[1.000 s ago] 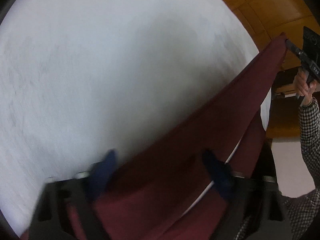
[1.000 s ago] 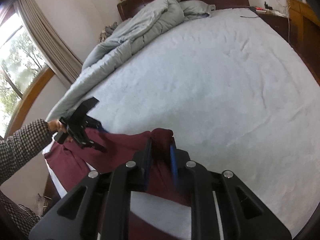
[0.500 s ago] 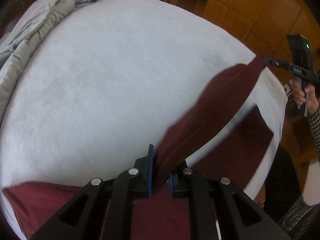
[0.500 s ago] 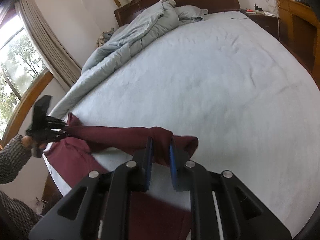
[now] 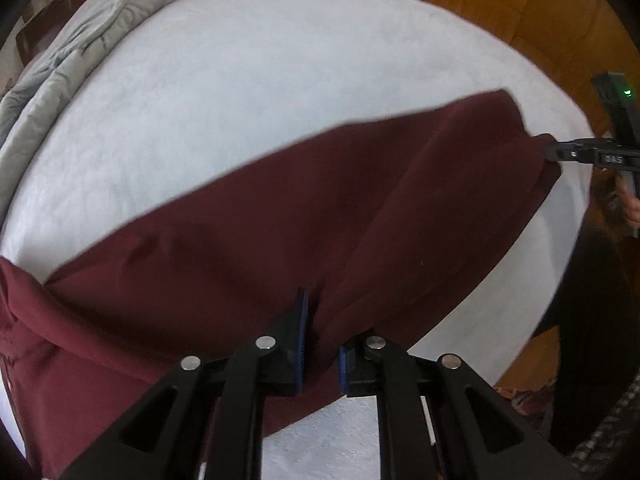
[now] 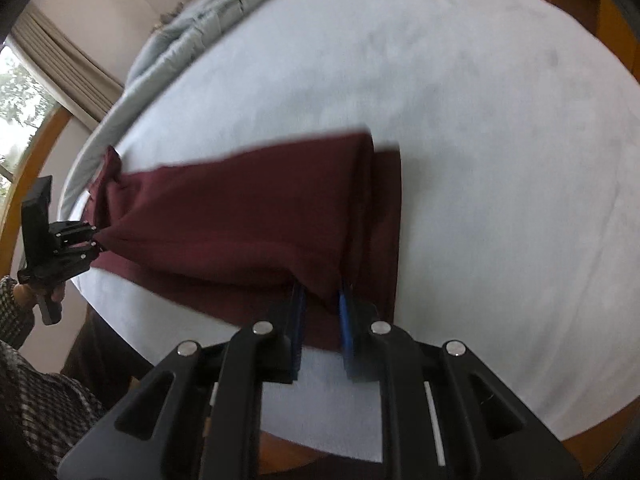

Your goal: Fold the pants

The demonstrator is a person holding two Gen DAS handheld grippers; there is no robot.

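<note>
**Q:** What are your grippers doing right now?

**A:** My left gripper [image 5: 320,340] is clamped on a bunch of the maroon pants [image 5: 260,248], cloth pinched between its blue pads [image 5: 303,340]. My right gripper [image 6: 320,320] is likewise closed on cloth at the other end, jaws nearly together with fabric between them.

**Q:** Why hold both ends?

**A:** I judge it keeps the pants stretched between the grippers, so one layer can be laid over the other without bunching.

**Q:** And where are the pants?

**A:** Spread along the near edge of the white bed [image 6: 480,120], partly raised at my grips, a lower layer showing beneath. The grey duvet [image 5: 80,40] is heaped well apart, at the bed's far end.
</note>
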